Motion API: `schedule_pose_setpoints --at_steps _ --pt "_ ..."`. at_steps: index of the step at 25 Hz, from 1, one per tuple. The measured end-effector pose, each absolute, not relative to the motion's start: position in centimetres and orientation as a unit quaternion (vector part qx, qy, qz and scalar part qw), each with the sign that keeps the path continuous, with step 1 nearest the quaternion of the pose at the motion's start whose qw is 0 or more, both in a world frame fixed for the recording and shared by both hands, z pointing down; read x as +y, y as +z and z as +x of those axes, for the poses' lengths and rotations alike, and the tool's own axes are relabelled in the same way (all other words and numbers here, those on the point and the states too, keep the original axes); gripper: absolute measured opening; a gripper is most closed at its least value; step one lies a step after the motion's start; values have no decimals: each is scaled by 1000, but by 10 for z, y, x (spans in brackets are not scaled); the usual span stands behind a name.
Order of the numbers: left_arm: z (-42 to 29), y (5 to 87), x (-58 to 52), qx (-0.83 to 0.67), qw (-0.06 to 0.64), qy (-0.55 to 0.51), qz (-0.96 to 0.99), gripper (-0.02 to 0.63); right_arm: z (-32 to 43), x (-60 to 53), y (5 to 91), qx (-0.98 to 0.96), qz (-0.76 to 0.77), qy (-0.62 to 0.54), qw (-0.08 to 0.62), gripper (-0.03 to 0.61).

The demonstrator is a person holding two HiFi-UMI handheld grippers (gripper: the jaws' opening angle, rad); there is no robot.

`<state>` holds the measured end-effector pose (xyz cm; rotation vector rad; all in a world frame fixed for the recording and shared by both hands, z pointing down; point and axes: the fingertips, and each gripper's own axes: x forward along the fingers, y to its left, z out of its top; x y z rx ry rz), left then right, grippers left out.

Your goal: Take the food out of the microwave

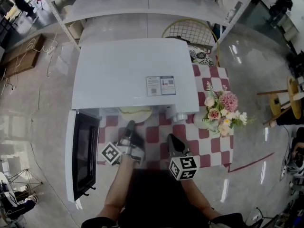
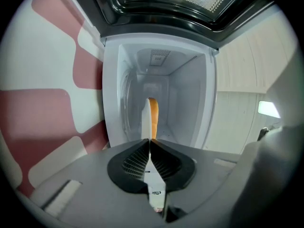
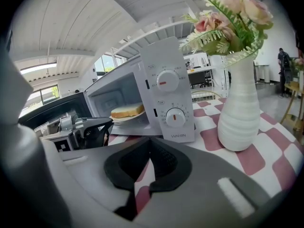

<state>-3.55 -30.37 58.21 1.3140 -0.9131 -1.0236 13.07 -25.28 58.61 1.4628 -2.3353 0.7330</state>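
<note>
Far left, the microwave (image 1: pixel 128 75) door (image 1: pixel 83 151) is hanging wide open over the red-and-white checked surface (image 1: pixel 209 144). The left tongs (image 1: pixel 130 125) are reaching level into the oven mouth and clamping on the rim of a white plate (image 2: pixel 145 122) — the left gripper view is showing that rim edge-on between the pads. Bread (image 3: pixel 127 110) is lying on the plate at the front of the cavity. The right tongs (image 1: pixel 171 139) are hovering just beside, tips together, gripping nothing. Farther right, a white vase (image 3: pixel 237 115) of pink flowers (image 1: pixel 222 107) is standing near the control panel.
</note>
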Motion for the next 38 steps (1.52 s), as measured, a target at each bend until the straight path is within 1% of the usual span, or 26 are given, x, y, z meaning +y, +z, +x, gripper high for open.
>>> schedule_pose_setpoints --at_steps 19,38 --pt "-43 569 -274 -390 559 -450 577 20 125 -248 582 -823 495 241 141 2" --pt "-42 556 -229 -369 569 -434 593 20 133 -211 567 -805 527 237 132 2"
